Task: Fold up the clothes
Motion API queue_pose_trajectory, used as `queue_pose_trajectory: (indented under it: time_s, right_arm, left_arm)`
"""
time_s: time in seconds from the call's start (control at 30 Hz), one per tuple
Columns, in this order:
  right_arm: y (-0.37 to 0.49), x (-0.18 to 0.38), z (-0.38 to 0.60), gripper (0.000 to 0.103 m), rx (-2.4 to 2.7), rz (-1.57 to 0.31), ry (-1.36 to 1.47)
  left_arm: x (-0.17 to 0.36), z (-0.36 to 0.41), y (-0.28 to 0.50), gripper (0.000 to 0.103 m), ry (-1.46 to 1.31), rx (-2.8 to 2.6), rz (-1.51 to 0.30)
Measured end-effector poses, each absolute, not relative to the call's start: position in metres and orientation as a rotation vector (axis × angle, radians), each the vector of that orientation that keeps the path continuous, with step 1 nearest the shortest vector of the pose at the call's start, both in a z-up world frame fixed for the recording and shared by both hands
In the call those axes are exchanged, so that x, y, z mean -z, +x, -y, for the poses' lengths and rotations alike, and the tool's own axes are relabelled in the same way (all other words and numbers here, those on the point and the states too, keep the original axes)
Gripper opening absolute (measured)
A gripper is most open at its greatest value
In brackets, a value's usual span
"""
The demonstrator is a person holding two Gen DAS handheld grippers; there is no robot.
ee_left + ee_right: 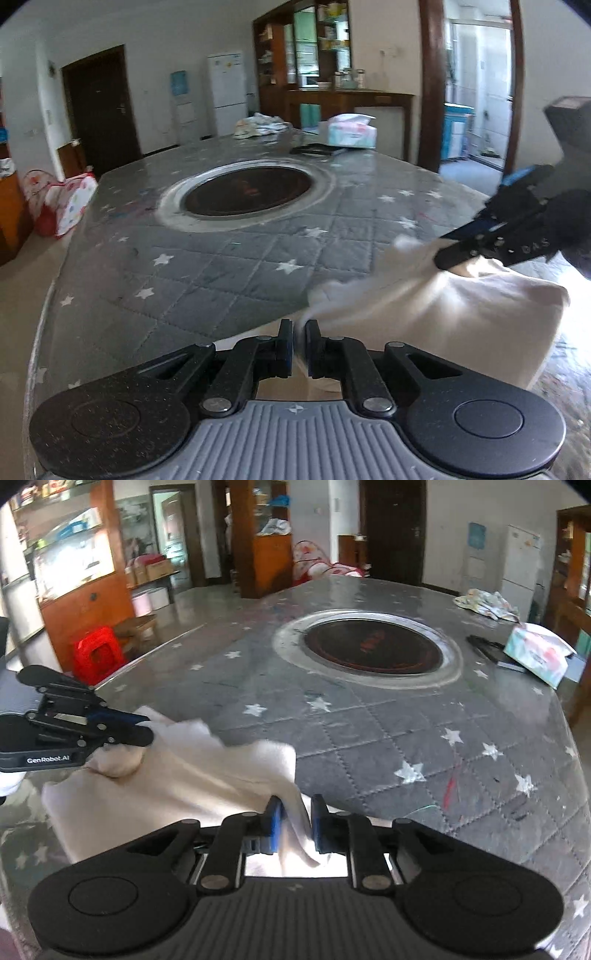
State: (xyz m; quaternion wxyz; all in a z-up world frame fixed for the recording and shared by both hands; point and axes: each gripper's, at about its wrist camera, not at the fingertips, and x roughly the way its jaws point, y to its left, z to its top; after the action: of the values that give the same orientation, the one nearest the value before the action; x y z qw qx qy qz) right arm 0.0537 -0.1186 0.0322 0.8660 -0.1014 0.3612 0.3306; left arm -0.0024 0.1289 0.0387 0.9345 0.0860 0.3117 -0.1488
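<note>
Both claws pinch the cloth [166,775]: left claw [300,345] shut on one edge, right claw [295,825] on the other; cloth spans between them, above counter [229,258].

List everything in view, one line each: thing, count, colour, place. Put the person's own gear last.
white garment: one, white, near table edge, lifted and pinched by both grippers
table: one, grey quilted cover with white stars, fills the foreground
round inset: one, dark with a silver rim, table centre
tissue box: one, pastel, far side of table
patterned cloth pile: one, pale multicolour, far table edge
dark flat item: one, black, beside the tissue box
fridge: one, white, by the back wall
stool: one, red, on the floor left of the table
left gripper: one, black, shut on the garment
right gripper: one, black, blue pads, garment between its fingers
</note>
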Motion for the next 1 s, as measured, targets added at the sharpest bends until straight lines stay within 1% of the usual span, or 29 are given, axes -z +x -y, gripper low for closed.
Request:
queue_pose_trajectory:
  time_s: [0.03,0.1,0.2,0.3,0.4,0.6,0.7,0.8,0.87,0.93,0.97,1.0]
  right_arm:
    - [0.054,-0.033,0.121,0.024,-0.679,-0.746,-0.2]
    - [0.056,-0.037,0.128,0.026,-0.645,-0.719,-0.18]
    - [0.056,-0.047,0.143,0.026,-0.602,-0.693,-0.148]
    - [0.049,-0.054,0.153,0.026,-0.596,-0.68,-0.145]
    - [0.035,-0.054,0.151,0.026,-0.629,-0.683,-0.176]
    - [0.033,-0.036,0.138,0.026,-0.645,-0.716,-0.2]
    - [0.039,-0.027,0.137,0.025,-0.626,-0.742,-0.2]
    - [0.041,-0.027,0.139,0.025,-0.592,-0.746,-0.193]
    - [0.042,-0.031,0.14,0.025,-0.572,-0.737,-0.182]
    - [0.04,-0.038,0.14,0.025,-0.58,-0.721,-0.166]
    - [0.039,-0.041,0.138,0.025,-0.59,-0.714,-0.161]
    - [0.037,-0.044,0.135,0.025,-0.603,-0.71,-0.158]
  left_arm:
    - [-0.038,-0.13,-0.002,0.018,0.173,0.29,-0.637]
    - [-0.039,-0.132,0.0,0.023,0.165,0.261,-0.63]
    - [-0.04,-0.135,0.003,0.026,0.148,0.225,-0.626]
    - [-0.041,-0.134,0.004,0.026,0.152,0.229,-0.625]
    - [-0.047,-0.137,0.004,0.044,0.133,0.232,-0.617]
    - [-0.061,-0.158,0.007,0.046,0.13,0.134,-0.589]
    - [-0.069,-0.169,0.0,0.043,0.098,0.107,-0.564]
    - [-0.073,-0.165,-0.016,0.037,0.076,0.147,-0.552]
    - [-0.071,-0.16,-0.024,0.037,0.068,0.161,-0.559]
    - [-0.068,-0.154,-0.031,0.039,0.059,0.175,-0.567]
    - [-0.067,-0.152,-0.035,0.042,0.055,0.181,-0.57]
    - [-0.066,-0.149,-0.039,0.047,0.051,0.188,-0.574]
